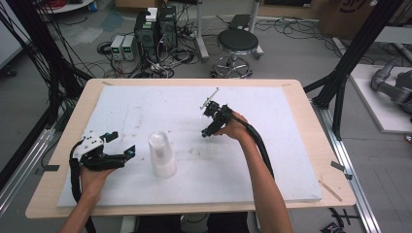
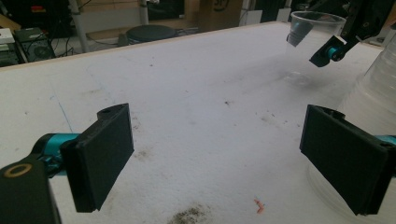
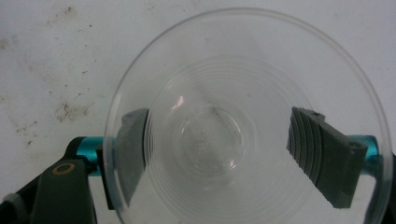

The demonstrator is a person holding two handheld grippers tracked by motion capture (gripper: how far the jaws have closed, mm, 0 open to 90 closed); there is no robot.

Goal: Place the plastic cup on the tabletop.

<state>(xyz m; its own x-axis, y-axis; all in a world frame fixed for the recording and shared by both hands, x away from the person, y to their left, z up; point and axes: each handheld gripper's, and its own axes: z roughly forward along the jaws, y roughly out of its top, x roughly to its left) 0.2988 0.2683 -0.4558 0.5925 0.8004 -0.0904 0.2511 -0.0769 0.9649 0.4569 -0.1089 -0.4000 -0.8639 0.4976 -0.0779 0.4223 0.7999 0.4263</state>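
Observation:
A clear plastic cup [image 3: 208,144] stands mouth-up between the jaws of my right gripper [image 3: 218,135], which looks straight down into it. Both pads lie against its ribbed wall, so that gripper is shut on it. In the left gripper view the same cup [image 2: 317,28] is at the far right, its base at or just above the board. In the high view my right gripper [image 1: 210,127] is at mid-table. An upside-down stack of clear cups [image 1: 162,154] stands left of it. My left gripper [image 1: 122,143] is open with nothing between its jaws, just left of the stack [image 2: 378,79].
A white foam board [image 1: 243,165] covers most of the wooden table [image 1: 311,121]. Beyond the far edge are a black stool [image 1: 237,43], computer boxes [image 1: 155,29] and loose cables on the floor. Black frame posts [image 1: 350,63] stand to the right.

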